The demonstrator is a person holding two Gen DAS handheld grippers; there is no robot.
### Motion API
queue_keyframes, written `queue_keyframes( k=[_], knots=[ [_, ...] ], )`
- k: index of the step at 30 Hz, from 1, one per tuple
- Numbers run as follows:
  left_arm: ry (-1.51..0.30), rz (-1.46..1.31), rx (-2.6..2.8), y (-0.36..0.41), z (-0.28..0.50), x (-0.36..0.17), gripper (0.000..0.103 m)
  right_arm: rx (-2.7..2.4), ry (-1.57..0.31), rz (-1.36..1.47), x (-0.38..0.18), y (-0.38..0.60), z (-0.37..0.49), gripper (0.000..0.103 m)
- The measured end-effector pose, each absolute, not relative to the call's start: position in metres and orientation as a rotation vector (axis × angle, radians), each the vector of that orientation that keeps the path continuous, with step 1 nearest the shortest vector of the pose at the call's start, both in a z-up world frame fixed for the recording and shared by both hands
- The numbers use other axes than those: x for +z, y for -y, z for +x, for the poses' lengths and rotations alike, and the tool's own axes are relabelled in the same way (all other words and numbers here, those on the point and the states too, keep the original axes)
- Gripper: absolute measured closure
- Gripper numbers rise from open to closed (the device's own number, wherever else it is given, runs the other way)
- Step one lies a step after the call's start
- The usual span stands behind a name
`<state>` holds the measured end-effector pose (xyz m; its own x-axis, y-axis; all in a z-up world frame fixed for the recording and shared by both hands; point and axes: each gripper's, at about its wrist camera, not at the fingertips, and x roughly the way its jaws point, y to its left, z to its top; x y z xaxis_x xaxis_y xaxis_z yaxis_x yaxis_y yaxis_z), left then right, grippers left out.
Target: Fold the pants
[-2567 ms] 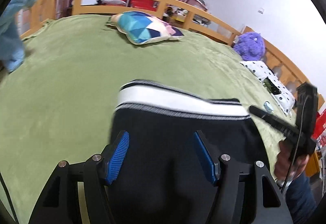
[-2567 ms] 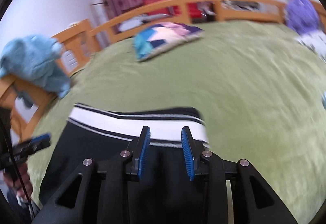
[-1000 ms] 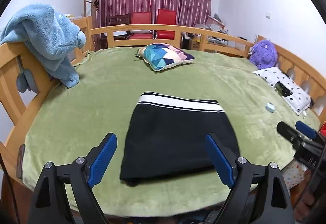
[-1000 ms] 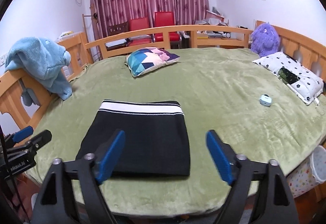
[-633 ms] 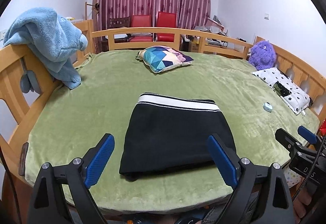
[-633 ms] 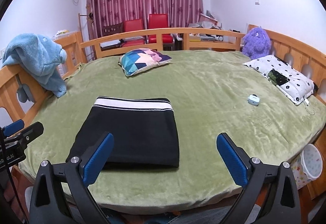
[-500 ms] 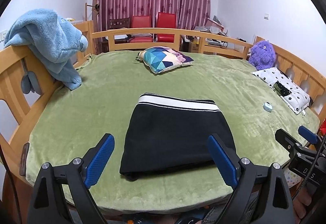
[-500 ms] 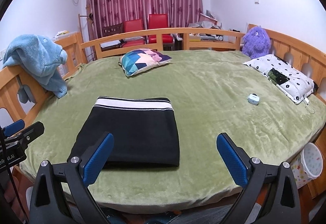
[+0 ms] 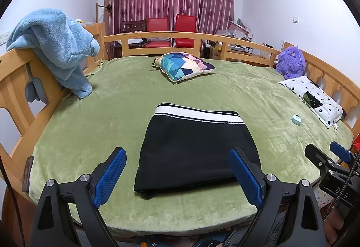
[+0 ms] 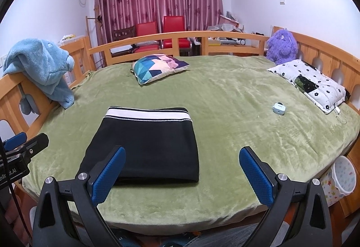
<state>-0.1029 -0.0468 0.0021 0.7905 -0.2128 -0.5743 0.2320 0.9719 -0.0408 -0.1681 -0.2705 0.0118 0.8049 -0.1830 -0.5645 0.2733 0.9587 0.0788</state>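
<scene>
The black pants lie folded into a flat rectangle on the green bedspread, white-striped waistband at the far end. My left gripper hangs open near the bed's front edge, back from the pants, nothing between its blue pads. My right gripper is open too, equally wide and empty, with the pants ahead and to its left. In each wrist view the other gripper shows at the frame's edge, apart from the cloth.
A colourful cushion lies at the far side. A blue plush blanket hangs over the left wooden rail. A purple plush toy, a dotted pillow and a small pale-blue case sit right. A bin stands below the right corner.
Both grippers let go of the pants and pulled back from them to the bed's front edge. Over the last second the right jaws widened a little; the left view barely changed.
</scene>
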Motion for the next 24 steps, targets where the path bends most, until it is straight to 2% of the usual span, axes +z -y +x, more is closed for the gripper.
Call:
queue_keyframes(
  k=[24],
  knots=[
    [-0.607, 0.027, -0.235, 0.0447, -0.1086, 0.0065, 0.01, -0.253, -0.587, 0.165, 0.0132, 0.2683, -0.1703, 0.003]
  ],
)
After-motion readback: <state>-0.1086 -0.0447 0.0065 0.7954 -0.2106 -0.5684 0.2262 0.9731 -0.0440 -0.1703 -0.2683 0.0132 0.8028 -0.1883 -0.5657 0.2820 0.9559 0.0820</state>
